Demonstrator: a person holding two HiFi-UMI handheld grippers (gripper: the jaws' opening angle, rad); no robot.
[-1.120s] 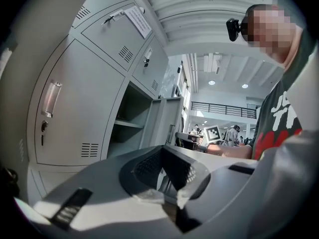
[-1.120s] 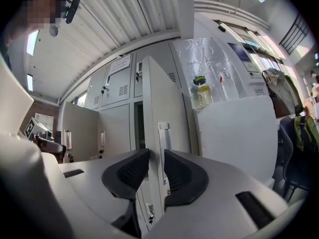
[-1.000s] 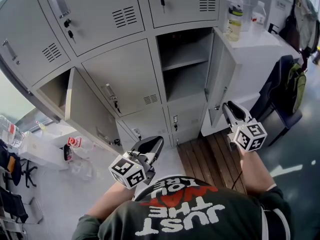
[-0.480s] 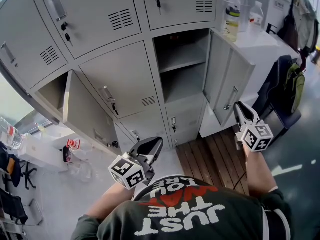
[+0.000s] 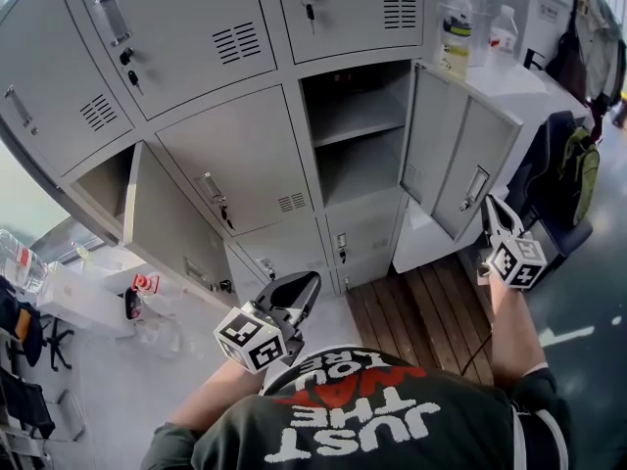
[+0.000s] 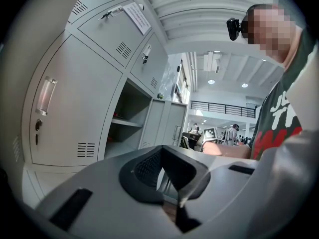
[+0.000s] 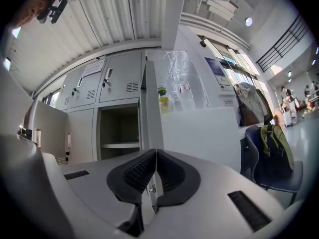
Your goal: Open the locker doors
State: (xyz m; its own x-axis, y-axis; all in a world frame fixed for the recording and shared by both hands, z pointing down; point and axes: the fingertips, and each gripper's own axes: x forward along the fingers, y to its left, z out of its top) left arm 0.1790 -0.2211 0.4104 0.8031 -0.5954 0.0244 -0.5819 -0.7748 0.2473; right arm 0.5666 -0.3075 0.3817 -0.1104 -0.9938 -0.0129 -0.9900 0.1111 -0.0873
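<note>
Right now the right gripper (image 5: pixel 493 207) hangs just beside the handle (image 5: pixel 477 186) of the open door (image 5: pixel 446 135) on the right side of the lockers (image 5: pixel 294 67). Its jaws are drawn together with nothing pinched between them, and in the right gripper view the door's edge stands just beyond the pads, not in them. The left gripper (image 5: pixel 302 287) hovers low in front of the person's chest, jaws likewise narrow and empty, well apart from any door. Two doors stand open: this one, showing a bare shelf (image 5: pixel 358 125), and a low left door (image 5: pixel 162 218). The middle door (image 5: pixel 230 155) between them is closed, as are the small ones beneath and the upper row with keys in their locks, so I judge that much of the job remains. The chief risk is the free door: with nothing holding it, it may swing on into the white cabinet (image 5: pixel 519 81) beside it, where bottles (image 5: pixel 457 37) stand, or drift back towards closed. Closed jaws also cannot take the slim handle (image 5: pixel 214 186) of the middle door; if they part late or land low, they may catch the lock just below it instead. The low left door juts out too, and a careless reach with the left gripper could knock it.
</note>
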